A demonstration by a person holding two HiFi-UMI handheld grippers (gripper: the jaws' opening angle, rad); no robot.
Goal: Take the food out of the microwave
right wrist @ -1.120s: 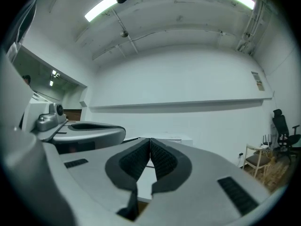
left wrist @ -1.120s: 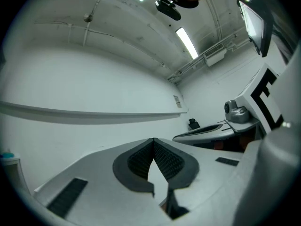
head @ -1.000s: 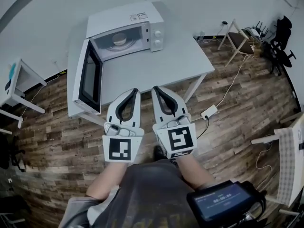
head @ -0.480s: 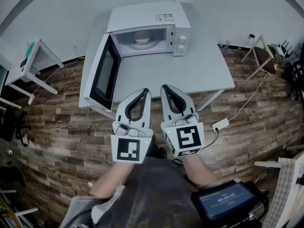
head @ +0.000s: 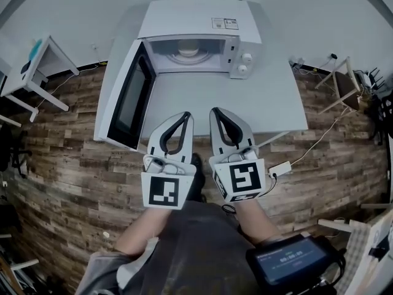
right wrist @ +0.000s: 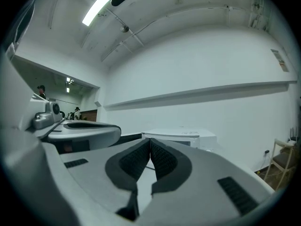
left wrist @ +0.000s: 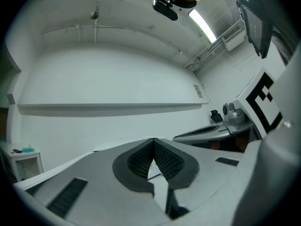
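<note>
White table on wood-plank floor; white microwave at far side, door swung open.

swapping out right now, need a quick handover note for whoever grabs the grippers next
Left gripper: shut, empty, at the near edge of the table.
Right gripper: shut, empty, right beside it.
Things: microwave at the back of the table, door swung open to the left; the food, pale and round, sits inside.
Done: door is open.
Left: reach in, open a gripper, grip the food and bring it out.
</note>
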